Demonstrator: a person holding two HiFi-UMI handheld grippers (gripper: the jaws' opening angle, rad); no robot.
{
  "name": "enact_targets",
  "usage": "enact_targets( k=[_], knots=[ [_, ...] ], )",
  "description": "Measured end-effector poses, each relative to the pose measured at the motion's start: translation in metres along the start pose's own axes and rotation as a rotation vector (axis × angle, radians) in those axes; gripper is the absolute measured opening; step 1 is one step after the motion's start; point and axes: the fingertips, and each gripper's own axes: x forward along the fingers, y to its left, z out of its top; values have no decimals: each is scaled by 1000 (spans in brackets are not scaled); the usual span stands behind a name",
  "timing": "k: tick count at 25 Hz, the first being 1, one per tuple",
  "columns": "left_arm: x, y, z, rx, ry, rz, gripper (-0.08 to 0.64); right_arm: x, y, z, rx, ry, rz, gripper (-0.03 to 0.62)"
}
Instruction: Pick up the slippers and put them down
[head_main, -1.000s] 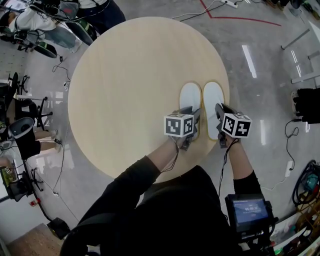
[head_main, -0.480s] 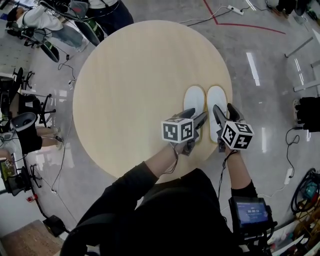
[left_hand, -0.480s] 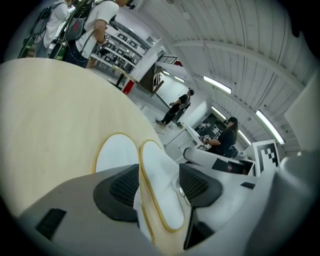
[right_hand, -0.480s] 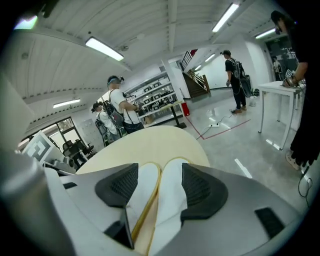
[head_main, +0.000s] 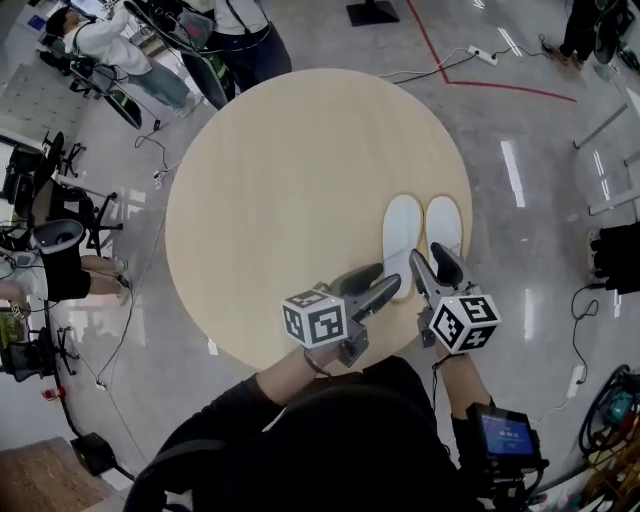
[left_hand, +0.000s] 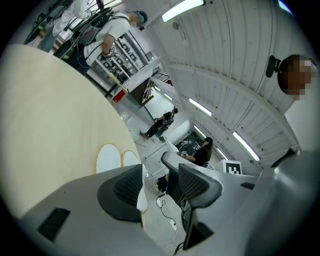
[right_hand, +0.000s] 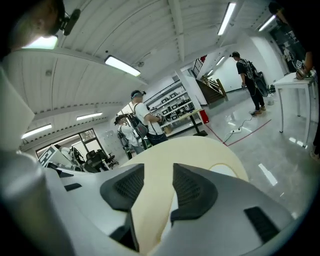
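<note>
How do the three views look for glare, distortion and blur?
Head view: even light, table matte, slippers sharp, lamp streaks glaring on the glossy floor. Left gripper view: heavy fisheye, black corners, table edge bowed and tilted. Right gripper view: same fisheye and dark corners, ceiling lamps blown out, bright reflections on the floor at right.

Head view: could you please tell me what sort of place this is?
Likely a lab or workshop: a round table, a power strip on the glossy floor, and stocked equipment shelves.
</note>
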Motion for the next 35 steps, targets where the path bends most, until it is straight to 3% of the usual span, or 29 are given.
enact_targets(
  k=[2, 5, 8, 11, 15, 17, 24, 35],
  knots=[
    [-28, -9, 4, 49, -18, -3, 239, -5, 29, 2, 29, -30, 50, 80],
    [-69, -12, 14, 95, -64, 9, 201, -6, 75, 6, 6, -37, 134, 15],
    [-110, -16, 25, 75, -137, -36, 28, -4, 122, 9, -51, -31, 198, 15],
    [-148, -20, 32, 105, -154, -60, 23, -2, 171, 9, -66, -36, 242, 15],
    [-198, -9, 38, 234, -147, 49, 23, 0, 236, 2, -126, -46, 284, 15],
    [-221, -6, 44, 259, -168, 84, 23, 2, 264, -1, -171, -44, 298, 15],
    [-274, -8, 75, 221, -250, 90, 23, 13, 330, 11, -261, -61, 320, 15],
    [-389, 19, 97, 198, -345, 40, 23, 33, 446, -17, -359, -90, 319, 15]
  ],
)
